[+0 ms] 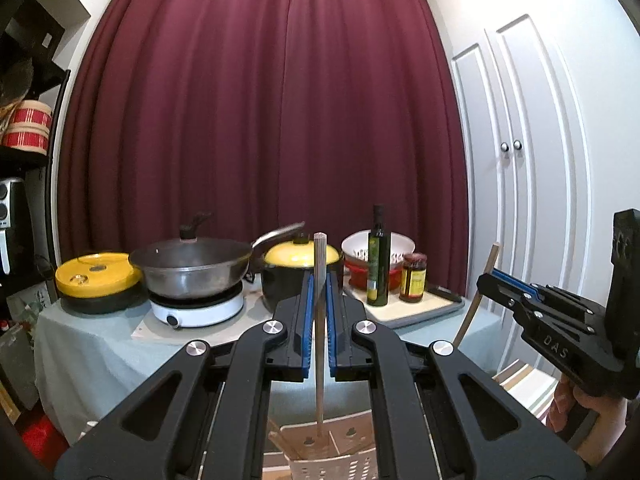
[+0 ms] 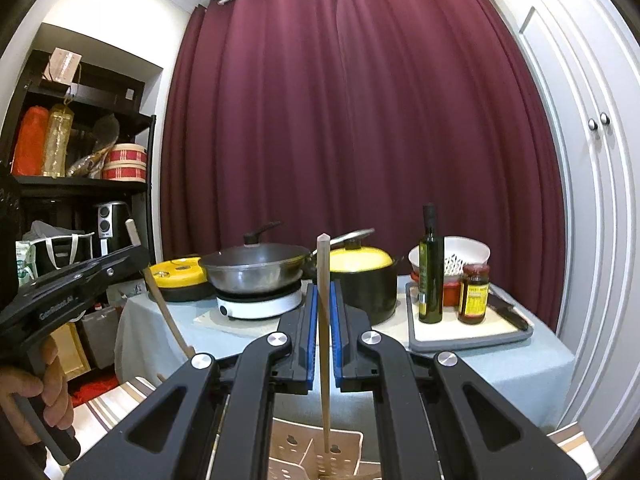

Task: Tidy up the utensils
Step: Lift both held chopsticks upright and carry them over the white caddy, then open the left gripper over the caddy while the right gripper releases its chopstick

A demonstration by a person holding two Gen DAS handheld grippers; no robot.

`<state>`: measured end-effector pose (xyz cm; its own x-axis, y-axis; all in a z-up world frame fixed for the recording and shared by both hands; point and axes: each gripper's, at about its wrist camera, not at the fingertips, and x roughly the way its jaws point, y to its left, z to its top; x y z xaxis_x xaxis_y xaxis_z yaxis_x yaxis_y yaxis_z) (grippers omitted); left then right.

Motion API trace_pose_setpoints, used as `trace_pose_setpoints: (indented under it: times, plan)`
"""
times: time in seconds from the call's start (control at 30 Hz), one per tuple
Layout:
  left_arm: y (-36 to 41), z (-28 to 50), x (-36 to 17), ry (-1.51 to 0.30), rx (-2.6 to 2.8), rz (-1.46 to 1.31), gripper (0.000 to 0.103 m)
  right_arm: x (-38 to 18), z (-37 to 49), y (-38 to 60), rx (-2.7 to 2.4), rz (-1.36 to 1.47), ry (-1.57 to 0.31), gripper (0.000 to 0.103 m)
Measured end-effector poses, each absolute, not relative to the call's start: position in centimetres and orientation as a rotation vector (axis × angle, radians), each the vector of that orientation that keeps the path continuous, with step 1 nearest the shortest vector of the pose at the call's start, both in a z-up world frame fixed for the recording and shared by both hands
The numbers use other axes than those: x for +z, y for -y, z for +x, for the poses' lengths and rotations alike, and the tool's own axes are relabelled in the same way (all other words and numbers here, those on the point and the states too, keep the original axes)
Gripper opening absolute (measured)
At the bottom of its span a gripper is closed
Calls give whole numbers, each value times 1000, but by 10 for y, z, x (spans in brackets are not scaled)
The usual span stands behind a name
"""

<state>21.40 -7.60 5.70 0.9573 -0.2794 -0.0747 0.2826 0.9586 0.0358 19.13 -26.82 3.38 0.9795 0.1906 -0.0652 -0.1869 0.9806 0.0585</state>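
Note:
In the left wrist view my left gripper (image 1: 320,276) is shut on a pale chopstick (image 1: 319,380) that stands upright. Its lower end dips into a white perforated utensil holder (image 1: 340,464) below. My right gripper (image 1: 490,280) shows at the right, closed on a wooden chopstick (image 1: 474,304), with a hand on its grip. In the right wrist view my right gripper (image 2: 324,284) clamps that wooden chopstick (image 2: 325,392) upright, its tip inside a compartment of the holder (image 2: 296,448). The left gripper (image 2: 138,254) is at the left with its chopstick (image 2: 170,320) slanting down.
On the table with a pale cloth (image 2: 500,368) stand a wok on a white induction cooker (image 2: 256,304), a black pot with a yellow lid (image 2: 362,280), and an olive oil bottle (image 2: 431,272) and sauce jar (image 2: 474,296) on a tray. White cupboard doors are at the right, black shelves at the left.

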Motion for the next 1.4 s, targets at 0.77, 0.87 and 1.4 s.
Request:
trace_pose_setpoints:
  times: [0.77,0.87,1.4]
  plan:
    - [75,248,-18,-190,-262,45,6,-27,225,265,174,58,-207,7]
    - [72,251,-22,-204,-255,35,6,-31,227,263,177,51,-222,7]
    - [69,245,-16,-184,-251,29,59,-26,219,257,174,39,-219,38]
